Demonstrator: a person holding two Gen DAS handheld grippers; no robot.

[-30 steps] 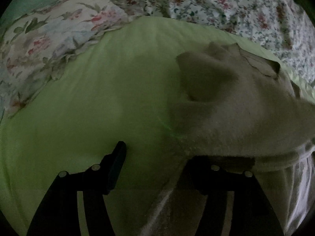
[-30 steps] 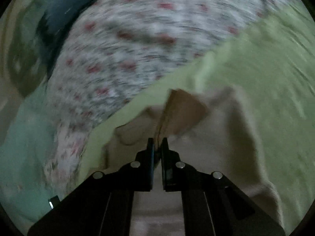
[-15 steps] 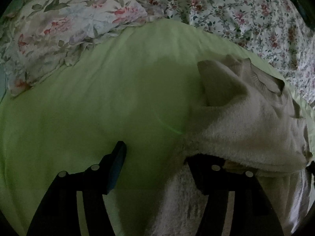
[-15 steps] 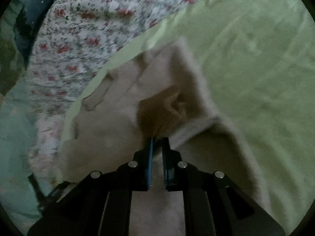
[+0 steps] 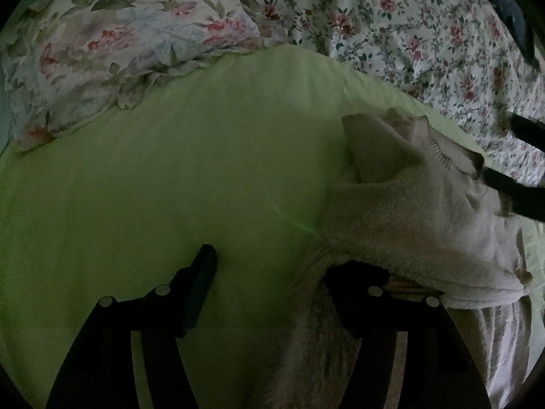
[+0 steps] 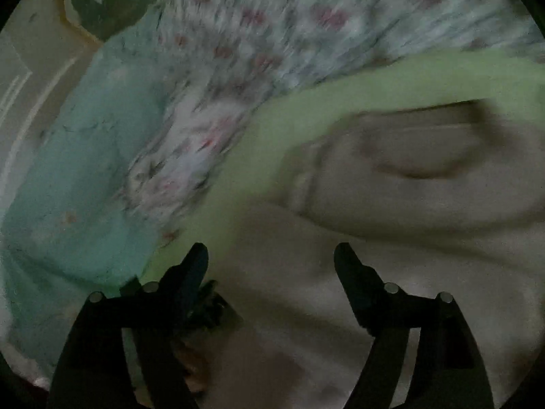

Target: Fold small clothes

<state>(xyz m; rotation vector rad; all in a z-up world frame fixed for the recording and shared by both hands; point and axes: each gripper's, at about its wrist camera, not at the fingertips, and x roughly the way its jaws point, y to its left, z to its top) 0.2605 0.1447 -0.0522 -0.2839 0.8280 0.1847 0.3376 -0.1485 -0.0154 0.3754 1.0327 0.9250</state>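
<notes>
Since a second ago the right gripper (image 6: pixel 270 255) has let go of the sweater's (image 5: pixel 425 211) cloth: its jaws, then pinched on a raised fold, have just been opening and now stand wide with nothing pressed between them, the cream knit lying loose below the gap. That view has also swung and is blurred. In the left wrist view the sweater's far part sits further right than before, and two dark fingers (image 5: pixel 511 191) of the right gripper now show at the right edge by its collar.

No containers show in either view.

The sweater is cream, fuzzy knit, with a ribbed collar (image 5: pixel 453 160) at its far end. It lies on the green sheet (image 5: pixel 170 187), toward the right of the left wrist view. One part is folded over the body, making a rounded doubled layer with a raised flap (image 5: pixel 371 146) at its far left. Its long axis runs from near, under the left gripper, to far right, collar end pointing far.

The left gripper (image 5: pixel 282 269) is partly open. Its left finger (image 5: pixel 201 283) hangs over bare sheet; its right finger (image 5: pixel 354 283) is tucked under the near edge of the folded layer. The pads do not clamp the cloth.

A floral pillow (image 5: pixel 119 51) lies far left and a floral cover (image 5: pixel 408 34) far right.
</notes>
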